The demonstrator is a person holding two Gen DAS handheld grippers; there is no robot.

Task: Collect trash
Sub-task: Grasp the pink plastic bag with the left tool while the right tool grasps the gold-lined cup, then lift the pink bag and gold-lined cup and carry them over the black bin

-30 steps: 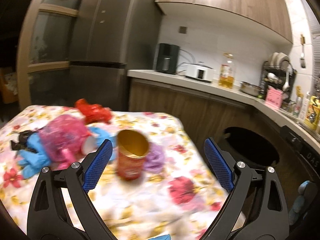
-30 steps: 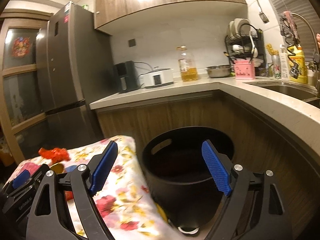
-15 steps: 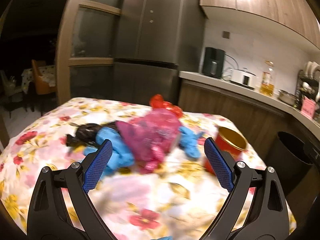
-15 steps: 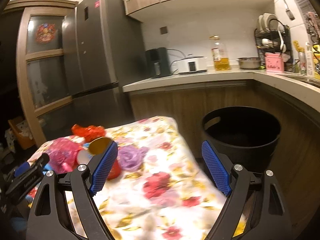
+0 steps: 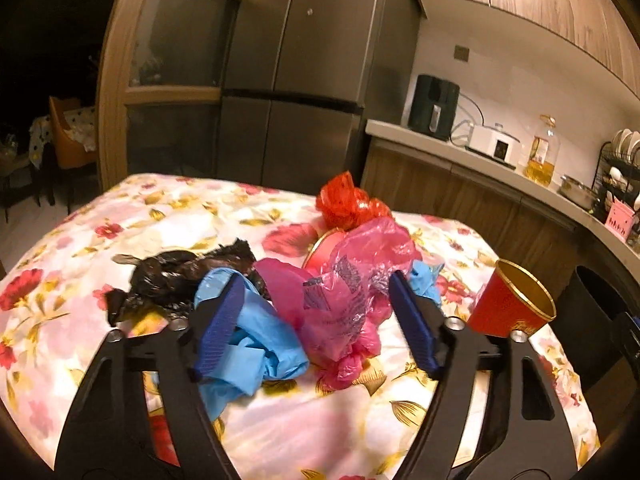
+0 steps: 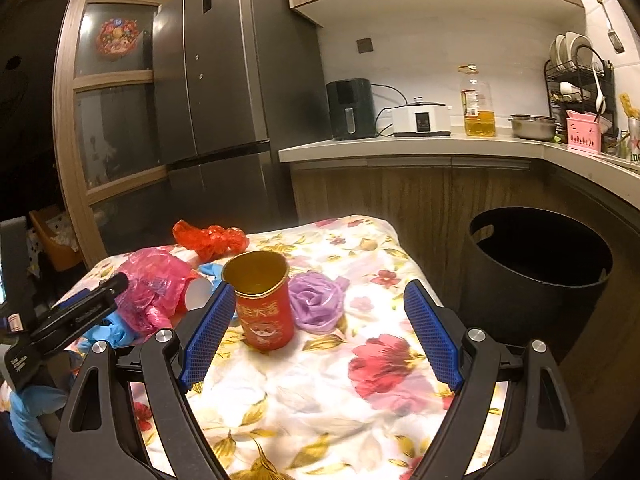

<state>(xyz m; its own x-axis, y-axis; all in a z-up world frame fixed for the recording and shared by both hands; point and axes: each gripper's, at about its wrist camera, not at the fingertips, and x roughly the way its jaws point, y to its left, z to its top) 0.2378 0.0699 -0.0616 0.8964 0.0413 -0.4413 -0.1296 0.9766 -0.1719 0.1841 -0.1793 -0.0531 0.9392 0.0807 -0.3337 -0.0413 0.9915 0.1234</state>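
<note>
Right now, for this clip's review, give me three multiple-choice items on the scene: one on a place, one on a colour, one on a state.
1. Where does the black bin stand?
A. on the table
B. on the floor beside the table, below the counter
C. on the counter

2. What colour is the crumpled bag lying right of the red paper cup?
A. purple
B. green
C. white

3. How does the red paper cup stand?
A. crushed flat
B. on its side
C. upright, mouth open

Answers:
1 B: its rim sits lower than the flowered tablecloth, against the wooden cabinets.
2 A: the right wrist view shows it lilac.
3 C: its gold inside faces up, in front of the right hand-held gripper.
</note>
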